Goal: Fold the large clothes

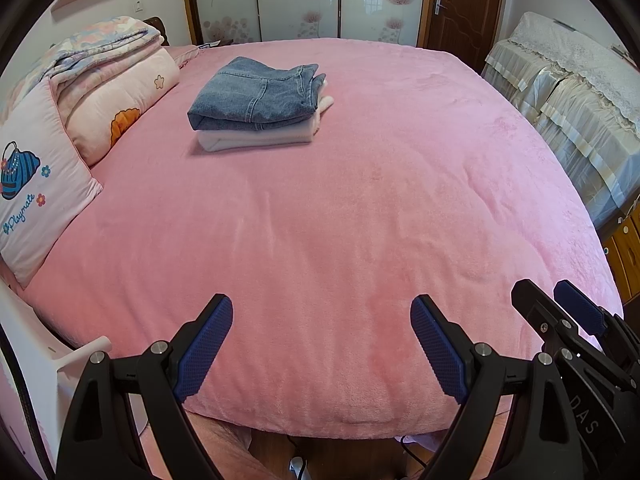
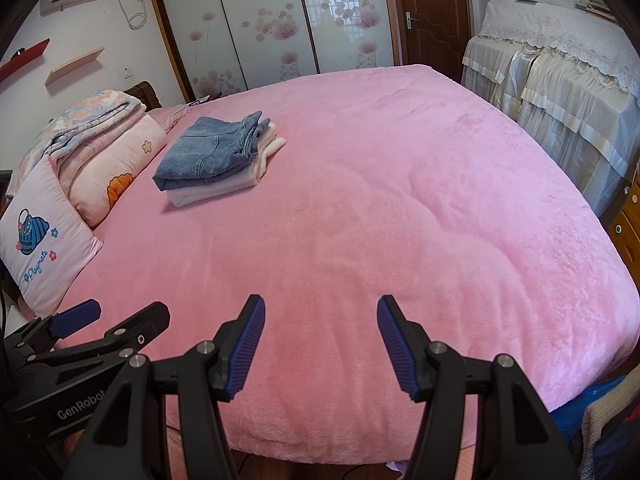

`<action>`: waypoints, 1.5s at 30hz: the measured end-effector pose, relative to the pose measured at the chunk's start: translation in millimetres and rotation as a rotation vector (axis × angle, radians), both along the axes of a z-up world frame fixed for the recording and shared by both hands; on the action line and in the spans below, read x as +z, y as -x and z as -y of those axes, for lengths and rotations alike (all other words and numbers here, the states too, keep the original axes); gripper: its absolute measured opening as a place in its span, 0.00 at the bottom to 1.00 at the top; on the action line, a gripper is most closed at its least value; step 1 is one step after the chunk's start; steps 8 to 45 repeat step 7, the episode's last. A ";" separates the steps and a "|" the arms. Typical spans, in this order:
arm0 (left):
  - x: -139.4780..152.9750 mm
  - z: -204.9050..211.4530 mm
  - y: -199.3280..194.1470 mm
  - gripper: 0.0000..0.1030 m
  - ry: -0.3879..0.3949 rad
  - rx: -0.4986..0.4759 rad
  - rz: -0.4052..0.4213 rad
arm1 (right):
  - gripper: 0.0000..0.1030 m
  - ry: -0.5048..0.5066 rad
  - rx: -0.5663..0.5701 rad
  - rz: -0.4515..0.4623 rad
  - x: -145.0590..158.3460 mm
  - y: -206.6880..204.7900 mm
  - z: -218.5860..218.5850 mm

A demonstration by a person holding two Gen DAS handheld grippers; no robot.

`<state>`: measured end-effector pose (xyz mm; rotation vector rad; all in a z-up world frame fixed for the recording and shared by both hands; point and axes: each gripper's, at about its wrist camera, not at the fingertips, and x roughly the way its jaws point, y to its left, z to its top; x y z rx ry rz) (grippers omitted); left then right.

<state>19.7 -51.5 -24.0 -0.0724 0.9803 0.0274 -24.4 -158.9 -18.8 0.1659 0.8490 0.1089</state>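
Folded blue jeans (image 1: 256,94) lie on top of a folded white garment (image 1: 260,138) at the far left of the pink bed (image 1: 340,220); the stack also shows in the right wrist view, jeans (image 2: 208,154) over the white garment (image 2: 224,190). My left gripper (image 1: 322,316) is open and empty above the bed's near edge. My right gripper (image 2: 322,314) is open and empty beside it, to the right. Each gripper shows at the edge of the other's view: the right one (image 1: 560,300) and the left one (image 2: 120,312).
A pink pillow (image 1: 36,200) and folded quilts (image 1: 108,80) lie along the bed's left side. Furniture under a lace cover (image 2: 560,92) stands to the right. Wardrobe sliding doors (image 2: 280,20) and a brown door (image 2: 432,12) are behind the bed.
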 end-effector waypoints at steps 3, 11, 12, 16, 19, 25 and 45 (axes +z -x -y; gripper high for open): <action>-1.0 0.5 0.2 0.87 0.000 0.002 -0.005 | 0.57 0.000 0.000 -0.002 -1.3 -0.9 0.1; -1.3 -0.4 -0.5 0.87 0.003 0.003 -0.008 | 0.57 0.001 0.000 -0.002 -1.8 -1.6 -0.4; -1.3 -0.4 -0.5 0.87 0.003 0.003 -0.008 | 0.57 0.001 0.000 -0.002 -1.8 -1.6 -0.4; -1.3 -0.4 -0.5 0.87 0.003 0.003 -0.008 | 0.57 0.001 0.000 -0.002 -1.8 -1.6 -0.4; -1.3 -0.4 -0.5 0.87 0.003 0.003 -0.008 | 0.57 0.001 0.000 -0.002 -1.8 -1.6 -0.4; -1.3 -0.4 -0.5 0.87 0.003 0.003 -0.008 | 0.57 0.001 0.000 -0.002 -1.8 -1.6 -0.4; -1.3 -0.4 -0.5 0.87 0.003 0.003 -0.008 | 0.57 0.001 0.000 -0.002 -1.8 -1.6 -0.4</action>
